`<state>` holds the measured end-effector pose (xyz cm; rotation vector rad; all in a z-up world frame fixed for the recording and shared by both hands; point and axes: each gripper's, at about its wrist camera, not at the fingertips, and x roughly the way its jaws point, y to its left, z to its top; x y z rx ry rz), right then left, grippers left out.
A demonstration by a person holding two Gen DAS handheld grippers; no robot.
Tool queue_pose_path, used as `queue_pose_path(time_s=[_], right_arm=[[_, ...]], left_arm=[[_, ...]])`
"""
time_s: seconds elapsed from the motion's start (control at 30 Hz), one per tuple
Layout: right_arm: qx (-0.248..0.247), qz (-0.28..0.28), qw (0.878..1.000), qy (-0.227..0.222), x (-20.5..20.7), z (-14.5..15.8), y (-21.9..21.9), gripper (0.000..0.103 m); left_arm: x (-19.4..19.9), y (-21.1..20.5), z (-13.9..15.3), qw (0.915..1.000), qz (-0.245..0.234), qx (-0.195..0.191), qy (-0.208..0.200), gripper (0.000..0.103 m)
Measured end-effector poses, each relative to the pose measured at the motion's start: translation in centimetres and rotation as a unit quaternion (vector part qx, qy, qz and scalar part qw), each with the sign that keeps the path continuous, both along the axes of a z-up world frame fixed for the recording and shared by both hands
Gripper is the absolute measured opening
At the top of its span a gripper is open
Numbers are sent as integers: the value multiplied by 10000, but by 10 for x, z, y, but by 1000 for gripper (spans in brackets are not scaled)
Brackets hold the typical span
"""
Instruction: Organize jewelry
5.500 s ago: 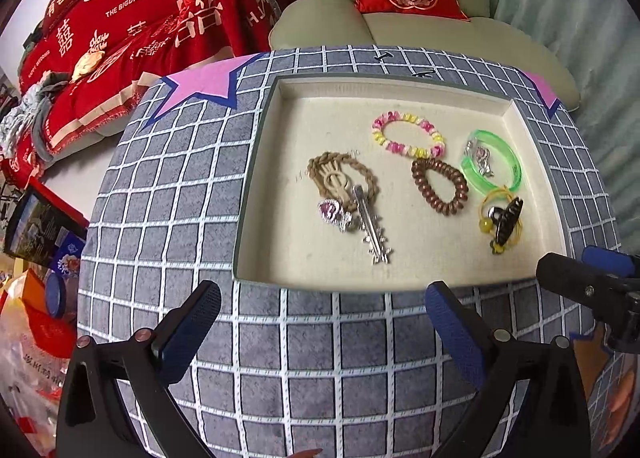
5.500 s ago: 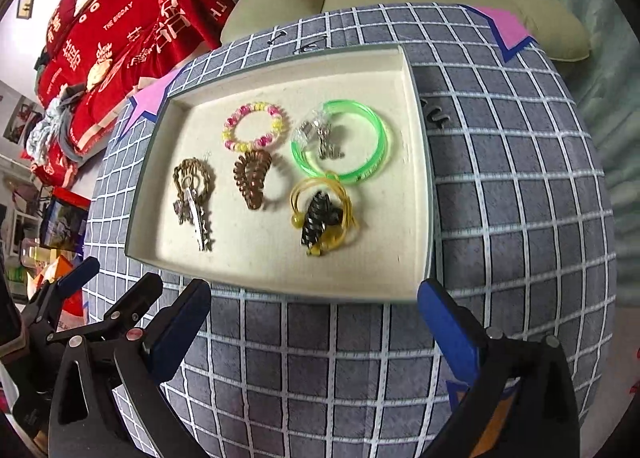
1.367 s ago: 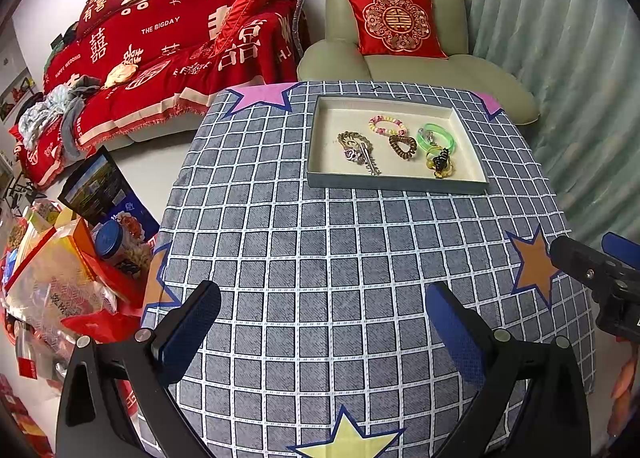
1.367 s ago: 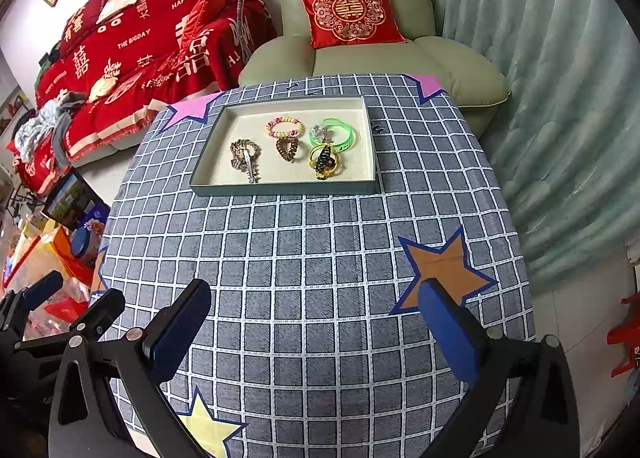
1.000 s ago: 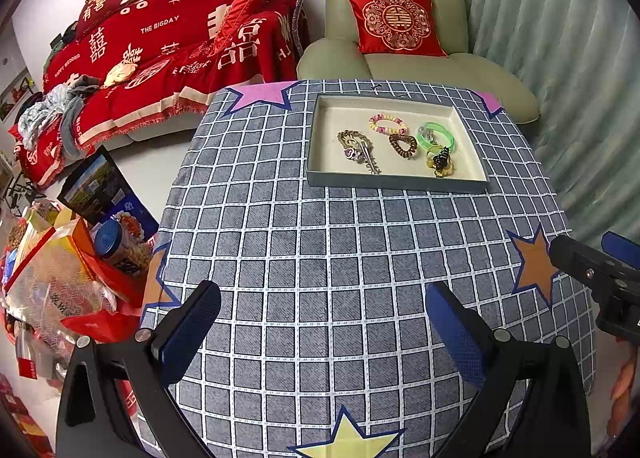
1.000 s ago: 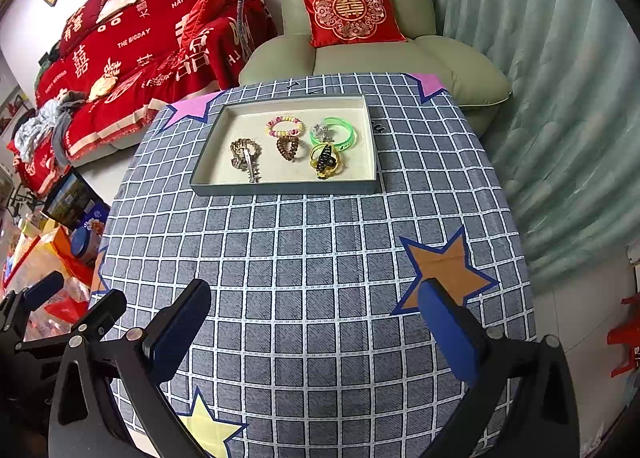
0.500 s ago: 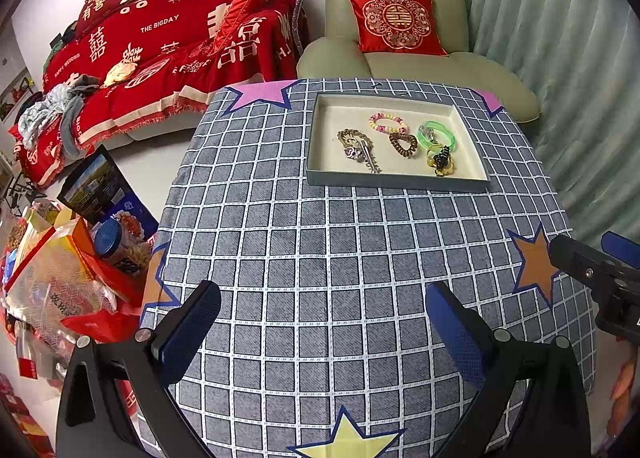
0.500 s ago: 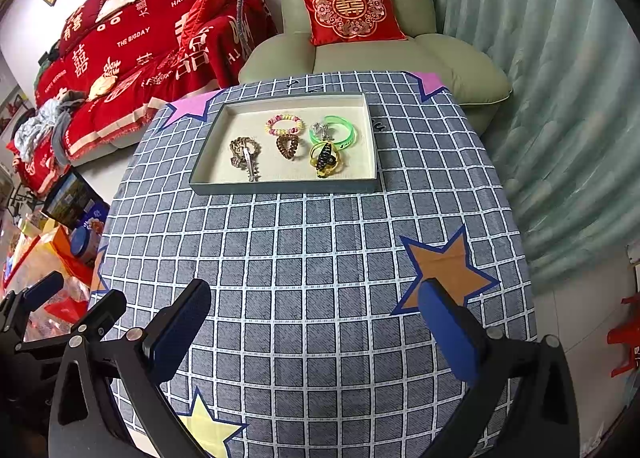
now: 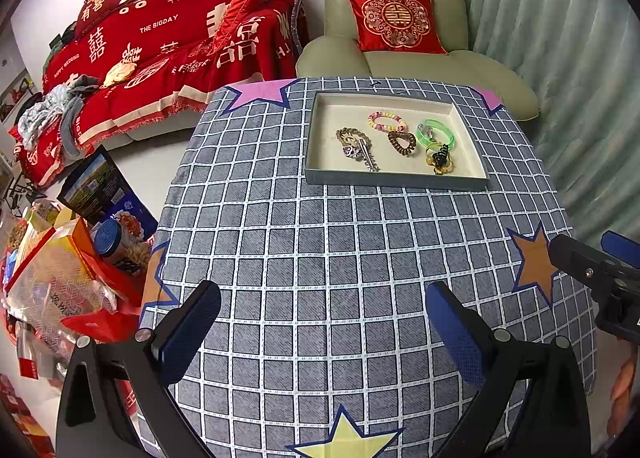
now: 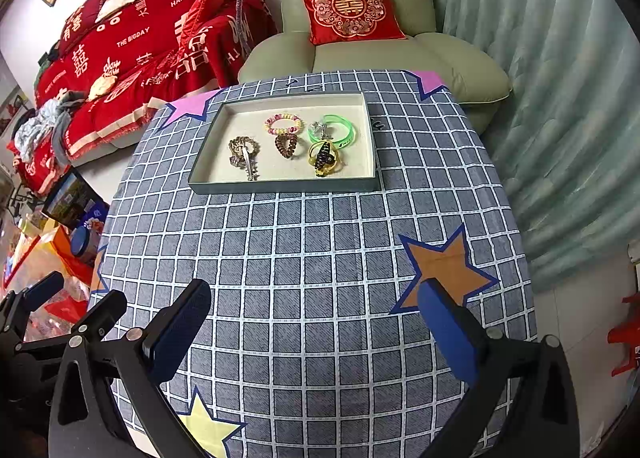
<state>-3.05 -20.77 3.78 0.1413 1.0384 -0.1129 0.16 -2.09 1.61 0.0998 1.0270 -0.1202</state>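
Note:
A grey tray (image 9: 394,180) (image 10: 280,187) with a cream lining stands at the far side of the checked table. In it lie a pink-yellow bead bracelet (image 9: 387,120) (image 10: 283,123), a brown coil hair tie (image 9: 401,142) (image 10: 286,145), a green bangle (image 9: 435,132) (image 10: 332,131), a yellow ring with a black claw clip (image 9: 439,158) (image 10: 325,157), and a brown bracelet with a silver hairpin (image 9: 360,144) (image 10: 245,156). My left gripper (image 9: 322,332) and right gripper (image 10: 314,332) are both open and empty, held over the near part of the table, far from the tray.
The tablecloth (image 9: 340,258) has coloured star patches. A green armchair with a red cushion (image 9: 394,20) stands behind the table, a red sofa (image 9: 168,42) at the left. Bags and boxes (image 9: 68,254) lie on the floor at the left. A curtain (image 10: 560,98) hangs at the right.
Since 5.5 s ago both grippers have pulled far back from the tray. Over the last second nothing has visibly moved.

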Motion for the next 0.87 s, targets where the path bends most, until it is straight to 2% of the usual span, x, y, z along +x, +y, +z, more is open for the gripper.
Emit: queue_pose_path(time_s=[0.87], right_arm=[[18, -6, 10000, 33, -5, -7, 0, 103]], left_arm=[[-5, 3, -5, 10000, -9, -55, 72, 103]])
